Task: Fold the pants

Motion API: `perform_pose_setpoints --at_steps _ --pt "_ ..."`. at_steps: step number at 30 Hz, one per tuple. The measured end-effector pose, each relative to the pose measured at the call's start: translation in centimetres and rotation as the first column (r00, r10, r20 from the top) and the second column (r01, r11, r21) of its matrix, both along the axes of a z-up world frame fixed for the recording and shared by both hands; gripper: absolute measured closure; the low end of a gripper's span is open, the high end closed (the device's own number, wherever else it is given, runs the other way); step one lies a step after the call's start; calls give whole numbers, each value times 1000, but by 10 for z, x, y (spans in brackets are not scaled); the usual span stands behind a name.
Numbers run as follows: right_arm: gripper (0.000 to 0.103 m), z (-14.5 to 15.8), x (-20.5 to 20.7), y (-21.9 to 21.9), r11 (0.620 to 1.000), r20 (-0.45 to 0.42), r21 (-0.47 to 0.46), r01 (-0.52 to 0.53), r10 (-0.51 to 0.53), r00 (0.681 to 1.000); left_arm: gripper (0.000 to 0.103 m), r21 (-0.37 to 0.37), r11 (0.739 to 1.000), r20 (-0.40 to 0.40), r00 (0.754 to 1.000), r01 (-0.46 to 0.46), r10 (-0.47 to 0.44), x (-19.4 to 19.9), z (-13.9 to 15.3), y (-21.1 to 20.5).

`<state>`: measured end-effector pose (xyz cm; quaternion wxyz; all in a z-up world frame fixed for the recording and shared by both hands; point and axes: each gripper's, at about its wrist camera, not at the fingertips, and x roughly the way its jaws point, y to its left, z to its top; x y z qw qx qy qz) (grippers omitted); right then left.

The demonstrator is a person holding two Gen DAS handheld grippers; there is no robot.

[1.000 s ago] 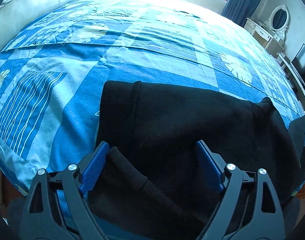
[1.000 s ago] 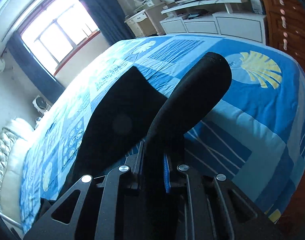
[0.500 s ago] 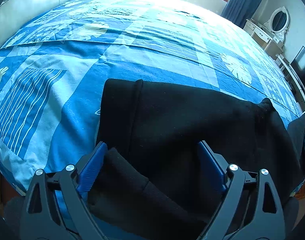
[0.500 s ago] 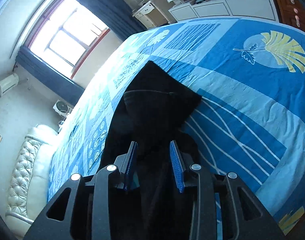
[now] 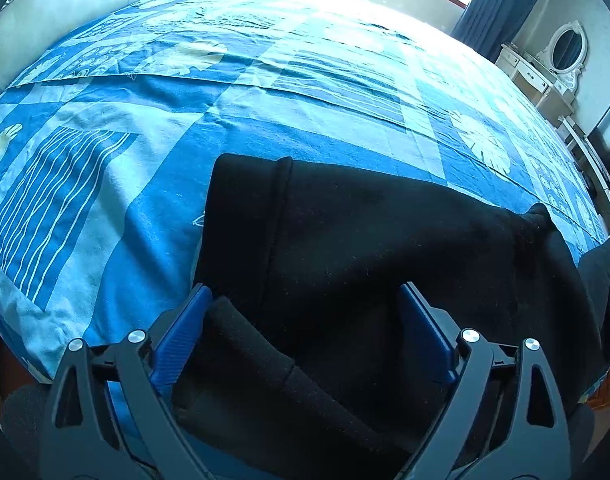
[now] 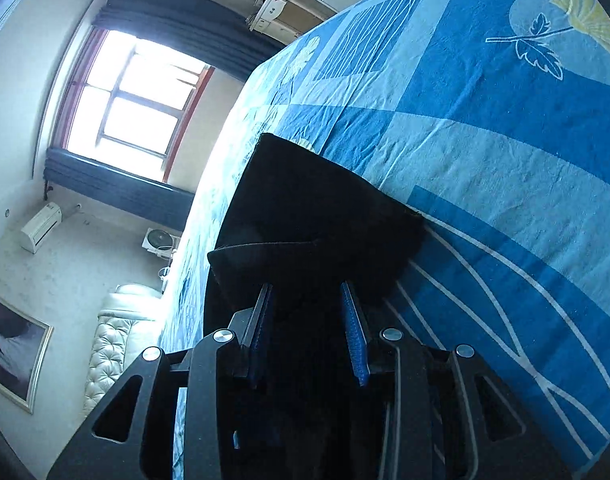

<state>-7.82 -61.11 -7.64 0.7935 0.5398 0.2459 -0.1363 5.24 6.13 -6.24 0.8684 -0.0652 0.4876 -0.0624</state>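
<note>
Black pants [image 5: 365, 248] flat on blue patchwork bed [image 5: 305, 92]; window [image 6: 133, 100], dark curtains behind. Left gripper [image 5: 305, 320] jaws wide apart over cloth. Right gripper [image 6: 307, 320] jaws just closing, cloth between, grip unclear.

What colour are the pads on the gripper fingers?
Blue, on black fingers. The left gripper's pads show it best, in the left wrist view.

– Which colours are seen on the bedspread [image 5: 153, 184]?
– Blue and pale blue blocks are shown, with white stripes and pale yellow leaf prints.
– And the pants [image 5: 385, 248]?
– Plain black is seen throughout.
– The curtains [image 6: 173, 28]?
– Dark blue is shown, beside a red-brown window frame [image 6: 185, 120].
</note>
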Motion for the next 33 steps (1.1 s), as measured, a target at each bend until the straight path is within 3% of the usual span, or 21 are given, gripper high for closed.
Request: perform_pose_setpoints --at_steps 2,8,13,18,23,25,33 --pt "95 4 -1 1 1000 -4 -18 -18 18 1000 9 5 1000 1 1000 -5 5 0 -1 -1" --pt "95 36 -38 -11 994 54 -93 52 -47 997 8 12 1000 1 1000 -15 15 1 -2 -2" --pt "96 58 -92 -31 966 14 -207 157 -157 987 8 11 1000 -2 1000 -21 21 1 -2 -2" --pt "96 40 -151 -46 940 -62 -213 266 -285 957 8 9 1000 -1 1000 -25 25 2 -2 -1" --pt "96 -4 -193 -45 929 -141 -149 338 -358 923 7 9 1000 0 1000 -27 27 1 -2 -1" --pt "96 -18 -203 -43 922 -136 -117 368 -382 914 7 8 1000 -1 1000 -29 29 1 -2 -1" --pt "95 -14 -212 -43 895 -133 -106 433 -445 886 7 -1 999 1 999 -33 33 0 -1 0"
